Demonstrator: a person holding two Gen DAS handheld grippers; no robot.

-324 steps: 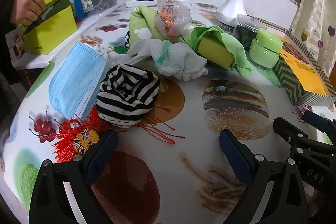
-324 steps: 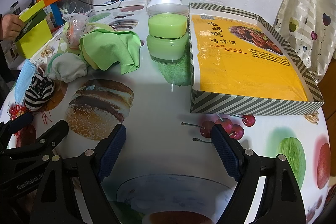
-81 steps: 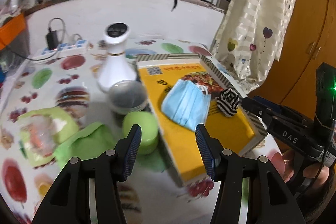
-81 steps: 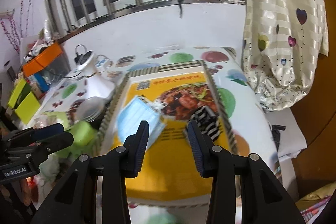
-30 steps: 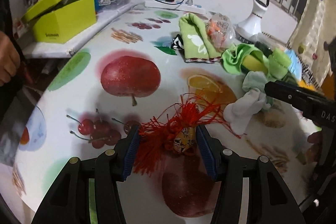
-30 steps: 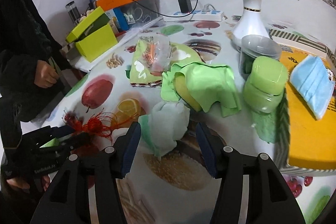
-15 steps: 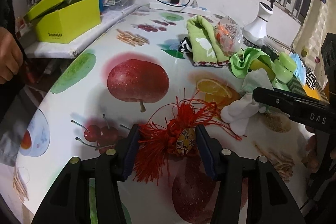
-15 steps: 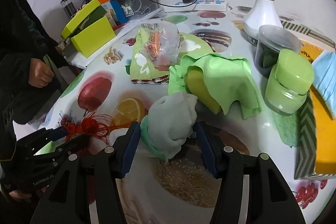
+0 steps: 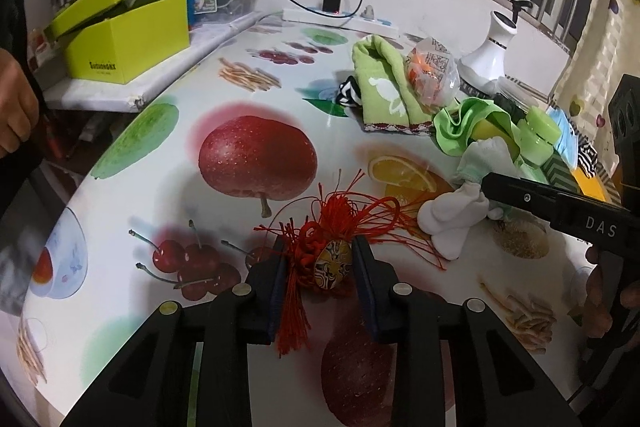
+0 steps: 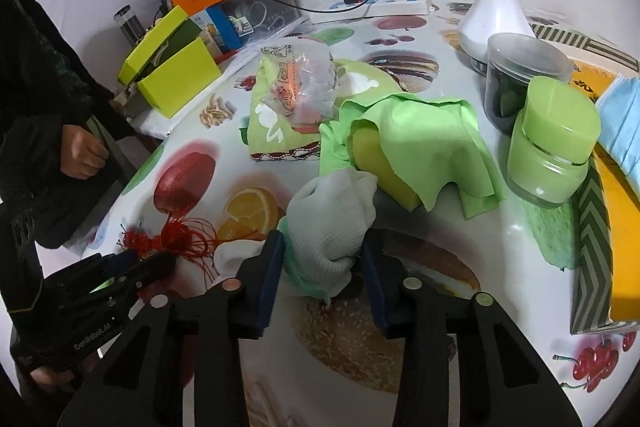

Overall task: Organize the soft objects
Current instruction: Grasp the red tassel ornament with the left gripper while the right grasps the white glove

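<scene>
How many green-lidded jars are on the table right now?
1: the green jar stands beside the striped box, right of the green cloth. Others may be hidden behind clutter.

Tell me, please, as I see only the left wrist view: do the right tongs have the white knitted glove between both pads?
Observer: Yes. The white knitted glove with the green cuff sits between the pads of the right tongs, which are closing on it.
Operator: Thank you. Is anything lying beside the green lidded jar?
Observer: A green scouring pad lies flat between that jar and the striped cardboard tray.
Operator: And behind the jar?
Observer: A clear round tub with dark contents stands there, in front of the white vase-shaped device.
</scene>
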